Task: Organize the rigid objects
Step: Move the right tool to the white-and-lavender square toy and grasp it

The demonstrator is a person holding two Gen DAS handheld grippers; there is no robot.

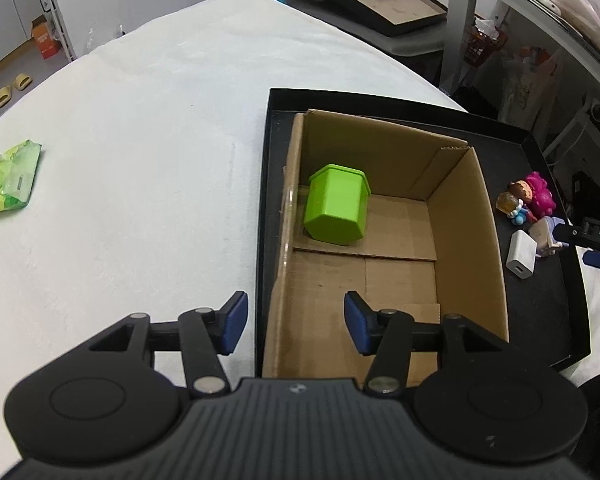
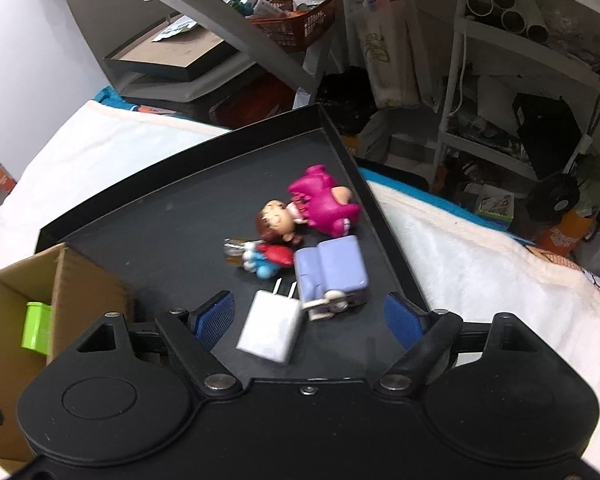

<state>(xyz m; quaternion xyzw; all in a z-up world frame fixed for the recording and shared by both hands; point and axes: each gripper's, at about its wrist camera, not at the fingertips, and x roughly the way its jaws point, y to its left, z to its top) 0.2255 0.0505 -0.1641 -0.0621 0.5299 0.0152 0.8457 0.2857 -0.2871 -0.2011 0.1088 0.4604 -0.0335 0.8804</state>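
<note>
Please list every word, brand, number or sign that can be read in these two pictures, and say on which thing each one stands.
"DAS": white letters, cut off by the picture's edge, on the black body of the right hand-held gripper, seen in the left wrist view.
Green plastic packet on the white cloth: print too blurred to read.
Orange cardboard carton on the floor: print too small to read.
White plastic bag hanging on the rack: line drawing, no legible words.
</note>
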